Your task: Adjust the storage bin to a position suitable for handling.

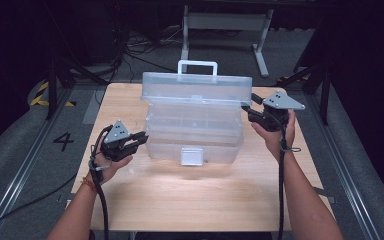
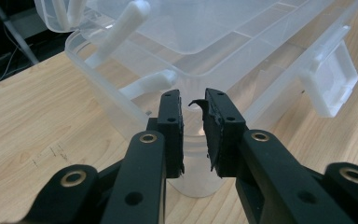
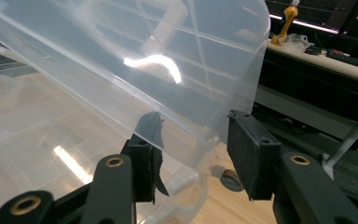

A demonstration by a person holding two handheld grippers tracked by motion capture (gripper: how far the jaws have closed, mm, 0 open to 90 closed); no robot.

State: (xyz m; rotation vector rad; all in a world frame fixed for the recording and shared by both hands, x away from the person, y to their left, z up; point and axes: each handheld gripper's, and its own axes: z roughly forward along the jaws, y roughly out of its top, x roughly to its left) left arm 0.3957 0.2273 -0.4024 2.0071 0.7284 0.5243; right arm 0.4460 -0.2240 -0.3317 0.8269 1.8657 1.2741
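Right gripper view: lid (image 3: 121,70) edge between parted jaws; left jaws near-closed beside box (image 2: 121,100).

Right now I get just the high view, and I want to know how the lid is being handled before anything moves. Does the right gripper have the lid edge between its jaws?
Observer: Yes. In the right gripper view the jaws of the right gripper are apart, with the clear lid edge running between them.
Operator: Are they clamped on it?
Observer: Not visibly. The jaw on the right of that view stands off the plastic.
Operator: And the left gripper?
Observer: In its own view the left gripper has a narrow gap between its jaws, with nothing in it, pointing at the box's lower corner.
Operator: Is the latch fastened?
Observer: No. The white latch hangs free off the front rim of the box.
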